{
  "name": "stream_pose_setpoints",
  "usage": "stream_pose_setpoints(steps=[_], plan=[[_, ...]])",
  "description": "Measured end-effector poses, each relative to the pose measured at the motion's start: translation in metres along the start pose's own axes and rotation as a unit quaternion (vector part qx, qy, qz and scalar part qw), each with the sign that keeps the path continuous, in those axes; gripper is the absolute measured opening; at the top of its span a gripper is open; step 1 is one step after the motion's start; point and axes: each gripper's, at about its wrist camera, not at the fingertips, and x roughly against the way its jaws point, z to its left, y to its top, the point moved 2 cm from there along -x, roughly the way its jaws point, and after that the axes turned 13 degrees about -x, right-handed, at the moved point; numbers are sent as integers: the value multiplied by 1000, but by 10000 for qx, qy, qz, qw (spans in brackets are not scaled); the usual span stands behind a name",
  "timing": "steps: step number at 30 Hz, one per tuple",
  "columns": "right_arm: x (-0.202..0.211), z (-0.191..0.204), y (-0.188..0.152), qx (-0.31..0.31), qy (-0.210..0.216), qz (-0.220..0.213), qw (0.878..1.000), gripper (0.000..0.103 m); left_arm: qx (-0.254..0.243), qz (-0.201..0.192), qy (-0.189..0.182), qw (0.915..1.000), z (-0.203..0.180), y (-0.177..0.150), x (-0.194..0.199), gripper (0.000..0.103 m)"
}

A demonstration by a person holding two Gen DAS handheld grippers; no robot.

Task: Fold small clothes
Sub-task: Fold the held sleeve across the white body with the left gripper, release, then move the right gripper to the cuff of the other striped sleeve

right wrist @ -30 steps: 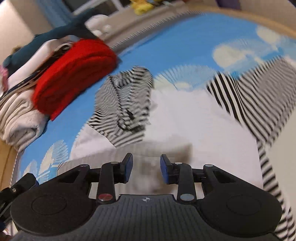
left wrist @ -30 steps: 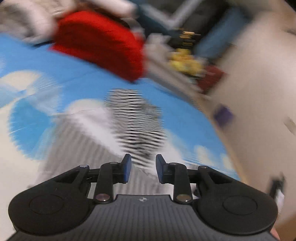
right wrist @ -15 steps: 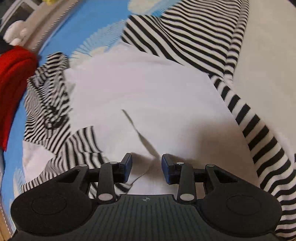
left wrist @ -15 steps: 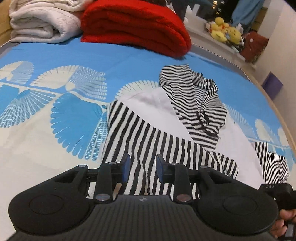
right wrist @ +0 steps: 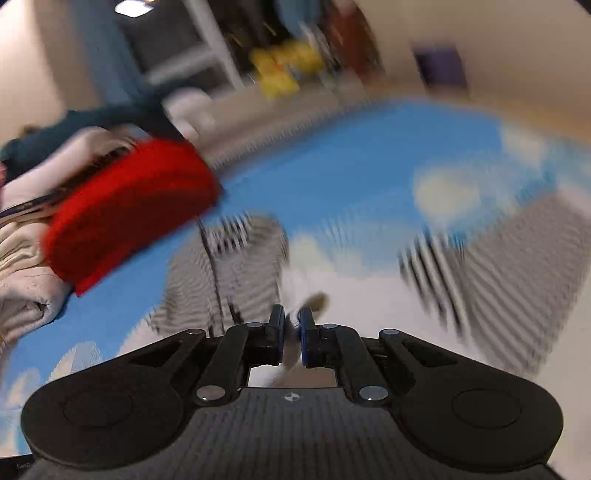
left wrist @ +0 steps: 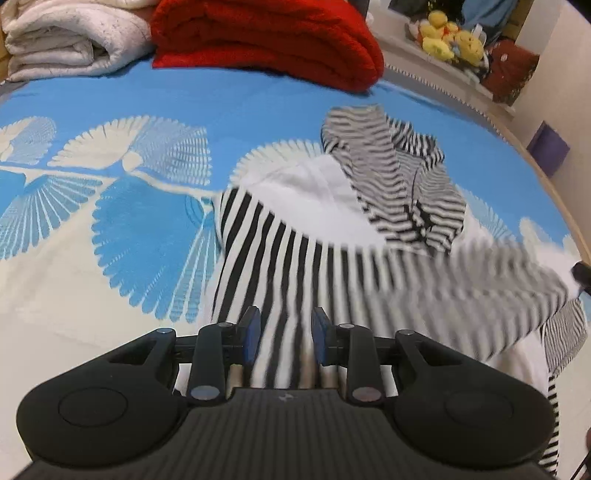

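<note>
1. Striped hoodie (left wrist: 332,229) lies spread on the bed's blue patterned sheet (left wrist: 147,229), white body panel up, hood toward the folded red blanket (left wrist: 266,33) and white blanket (left wrist: 62,37) at the head of the bed.
2. Step, my read: first fold under way, one sleeve or side edge going across the body.
3. Right claw (right wrist: 291,325): jaws closing, nearly together, with a pinch of light fabric between the pads. View heavily blurred, so I can't tell which part of the garment it is.
4. Left claw (left wrist: 284,332): partly open, over the near striped sleeve; cloth shows between the jaws, pads not pressing it. Holds nothing.
5. Next needs: left claw to pin or grip the near striped edge so the body doesn't drag while the right carries its pinch across; keep the lift low to avoid bunching.
</note>
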Motion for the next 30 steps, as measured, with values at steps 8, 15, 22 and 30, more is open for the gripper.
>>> stream_pose_setpoints(steps=[8, 15, 22, 30], plan=[[-45, -80, 0, -1161, -2063, 764, 9686, 12, 150, 587, -178, 9980, 3, -14, -24, 32], [-40, -56, 12, -900, -978, 690, 9887, 27, 98, 980, -260, 9948, -3, -29, -40, 32], [-76, -102, -13, -2068, -1568, 2036, 9440, 29, -177, 642, -285, 9974, -12, -20, -23, 32], [-66, -96, 0, -1711, -1604, 1833, 9547, 38, -413, 888, -139, 9951, -20, -25, -28, 35]])
